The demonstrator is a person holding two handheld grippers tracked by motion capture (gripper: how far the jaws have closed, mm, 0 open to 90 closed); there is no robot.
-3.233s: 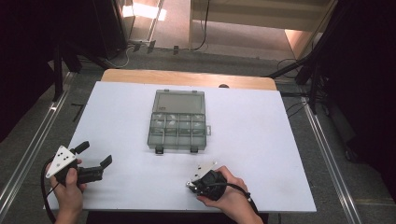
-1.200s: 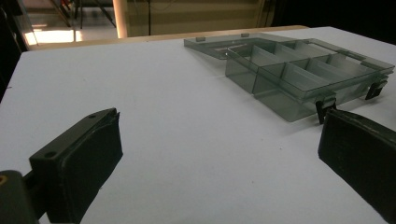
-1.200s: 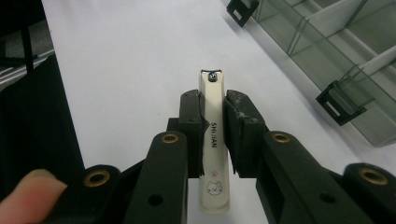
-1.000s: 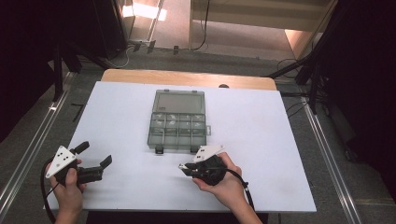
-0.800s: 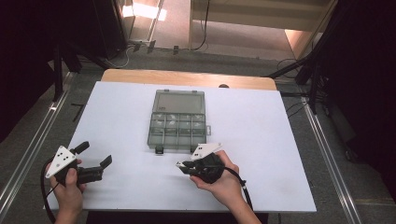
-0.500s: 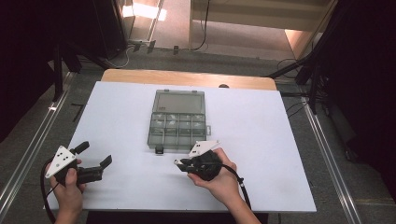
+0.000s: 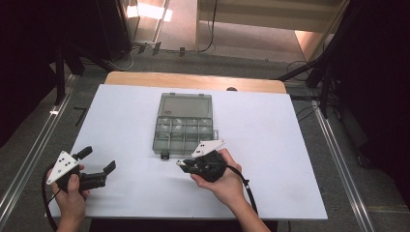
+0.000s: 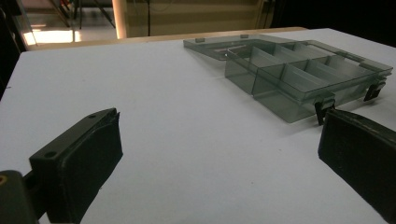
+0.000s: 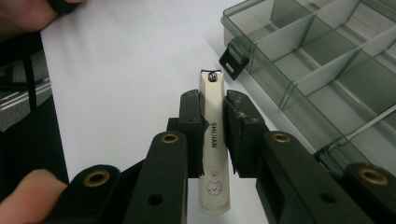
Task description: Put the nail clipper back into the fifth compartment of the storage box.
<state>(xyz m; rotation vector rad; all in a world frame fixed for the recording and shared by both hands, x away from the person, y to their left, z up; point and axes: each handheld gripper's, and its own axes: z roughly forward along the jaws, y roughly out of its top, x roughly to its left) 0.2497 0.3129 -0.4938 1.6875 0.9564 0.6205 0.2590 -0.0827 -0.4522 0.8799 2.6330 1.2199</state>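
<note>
A clear grey compartment box [image 7: 184, 124] lies open on the middle of the white table, lid folded back. My right gripper [image 9: 213, 133] is shut on a cream nail clipper [image 9: 212, 116] printed with a small cat, held just off the box's front left corner by its black latch [image 9: 233, 55]. In the high view that right gripper [image 7: 184, 164] points left, right below the box's front edge. My left gripper [image 7: 98, 160] rests at the table's front left, open with nothing between its pads [image 8: 88, 158]. The box [image 8: 299, 74] stands ahead and to the right of it.
The white table top [image 7: 125, 116] has bare room to the left and right of the box. A wooden strip [image 7: 193, 79] runs along its far edge. Metal rails [image 7: 29, 159] flank the table on both sides, and dark stands and cables are on the floor behind.
My right gripper has moved forward and left from the front edge up to the box's front side, carrying the nail clipper. The left gripper has stayed still.
</note>
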